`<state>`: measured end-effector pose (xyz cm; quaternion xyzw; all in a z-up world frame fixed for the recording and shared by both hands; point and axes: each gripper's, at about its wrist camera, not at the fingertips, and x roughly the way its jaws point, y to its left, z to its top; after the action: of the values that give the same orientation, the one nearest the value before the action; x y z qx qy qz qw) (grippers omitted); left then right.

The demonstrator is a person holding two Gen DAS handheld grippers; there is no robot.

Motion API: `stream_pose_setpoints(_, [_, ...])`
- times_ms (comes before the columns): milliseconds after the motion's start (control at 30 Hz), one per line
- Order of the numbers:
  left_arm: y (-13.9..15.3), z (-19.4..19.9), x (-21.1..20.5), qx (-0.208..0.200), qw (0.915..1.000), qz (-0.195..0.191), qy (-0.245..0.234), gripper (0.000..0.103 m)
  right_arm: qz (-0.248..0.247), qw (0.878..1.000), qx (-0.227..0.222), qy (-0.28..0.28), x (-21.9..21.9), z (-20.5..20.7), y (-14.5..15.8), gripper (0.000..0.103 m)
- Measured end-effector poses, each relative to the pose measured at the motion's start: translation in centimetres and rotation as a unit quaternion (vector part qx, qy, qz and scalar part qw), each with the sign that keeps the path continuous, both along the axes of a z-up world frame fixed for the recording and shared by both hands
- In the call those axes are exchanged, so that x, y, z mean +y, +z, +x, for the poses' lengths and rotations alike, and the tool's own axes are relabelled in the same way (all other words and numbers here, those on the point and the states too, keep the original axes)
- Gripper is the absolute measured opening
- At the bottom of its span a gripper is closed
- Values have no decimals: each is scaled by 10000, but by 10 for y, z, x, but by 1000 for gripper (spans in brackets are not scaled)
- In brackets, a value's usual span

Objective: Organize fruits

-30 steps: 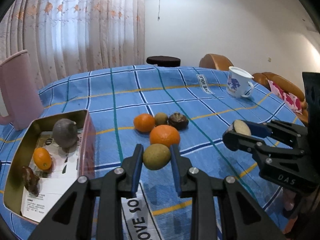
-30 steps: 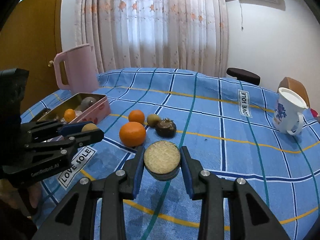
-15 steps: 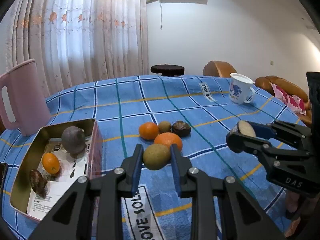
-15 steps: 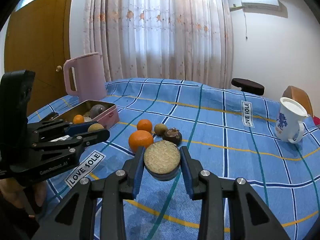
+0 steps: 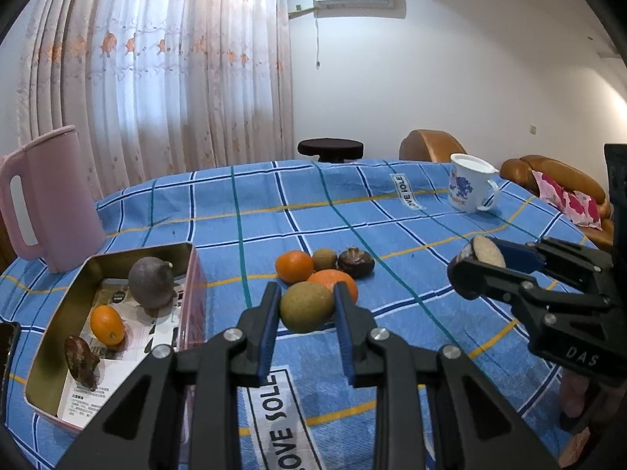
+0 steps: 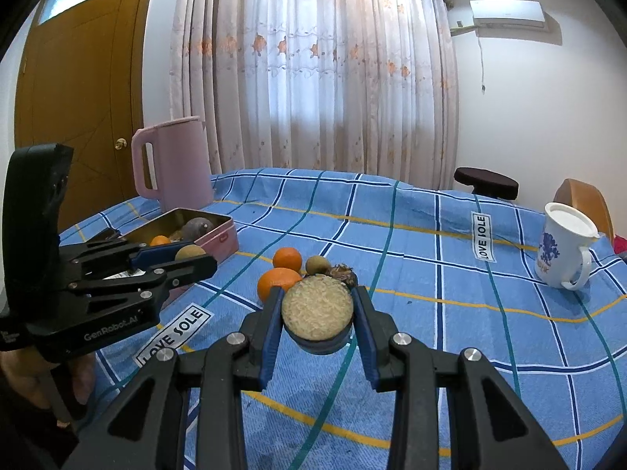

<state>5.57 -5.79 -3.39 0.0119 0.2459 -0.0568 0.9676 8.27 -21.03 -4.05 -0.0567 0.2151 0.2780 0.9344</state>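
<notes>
My left gripper (image 5: 306, 313) is shut on a green-brown kiwi (image 5: 305, 306), held above the blue checked tablecloth. My right gripper (image 6: 316, 315) is shut on a round dark fruit half with a pale cut face (image 6: 316, 308). It shows in the left wrist view (image 5: 484, 252) at the right. On the cloth lie two oranges (image 5: 294, 266) (image 6: 276, 280), a small kiwi (image 5: 324, 258) and a dark mangosteen (image 5: 356, 262). The pink tin (image 5: 188, 274) at the left holds a purple fruit (image 5: 151, 282), a small orange (image 5: 106, 324) and a brown piece (image 5: 81, 360).
A pink jug (image 5: 47, 199) stands behind the tin. A white mug with a blue print (image 5: 468, 188) stands at the far right of the table. A dark stool (image 5: 329, 147) and brown chairs (image 5: 427, 145) lie beyond the table's far edge.
Both grippers have risen and tilted up with their fruits still held; the table and fruits sit lower and farther in both views.
</notes>
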Motion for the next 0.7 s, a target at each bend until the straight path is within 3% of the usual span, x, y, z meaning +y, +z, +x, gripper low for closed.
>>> stream_pose_setpoints(700, [5,-8,2,-271,9996,33,116,28,112,9993,-362,-59,-6,-12,4,37])
